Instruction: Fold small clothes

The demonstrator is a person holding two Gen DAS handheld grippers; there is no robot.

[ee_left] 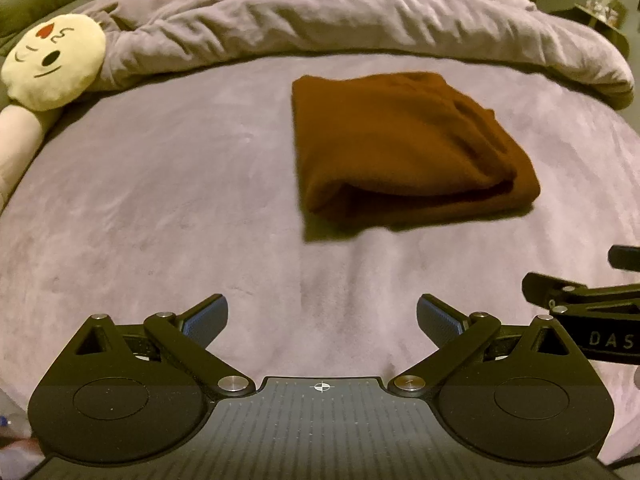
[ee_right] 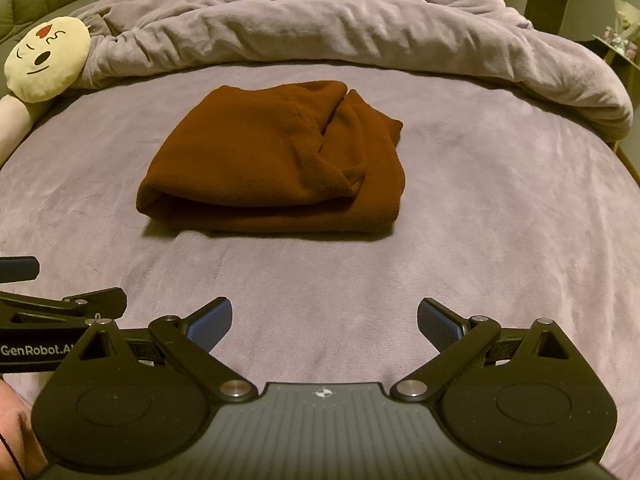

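A rust-brown knit garment (ee_left: 404, 148) lies folded into a thick rectangle on the mauve bed sheet (ee_left: 160, 208); it also shows in the right wrist view (ee_right: 276, 160), with a loose fold on its right side. My left gripper (ee_left: 322, 322) is open and empty, well short of the garment and to its left. My right gripper (ee_right: 325, 324) is open and empty, in front of the garment. Each gripper shows at the edge of the other's view: the right one (ee_left: 580, 300), the left one (ee_right: 60, 304).
A bunched mauve duvet (ee_right: 340, 28) lies across the back of the bed. A cream face pillow (ee_left: 54, 60) on a long pink bolster (ee_left: 14, 148) sits at the left edge. A side table with items (ee_right: 618, 40) stands at the far right.
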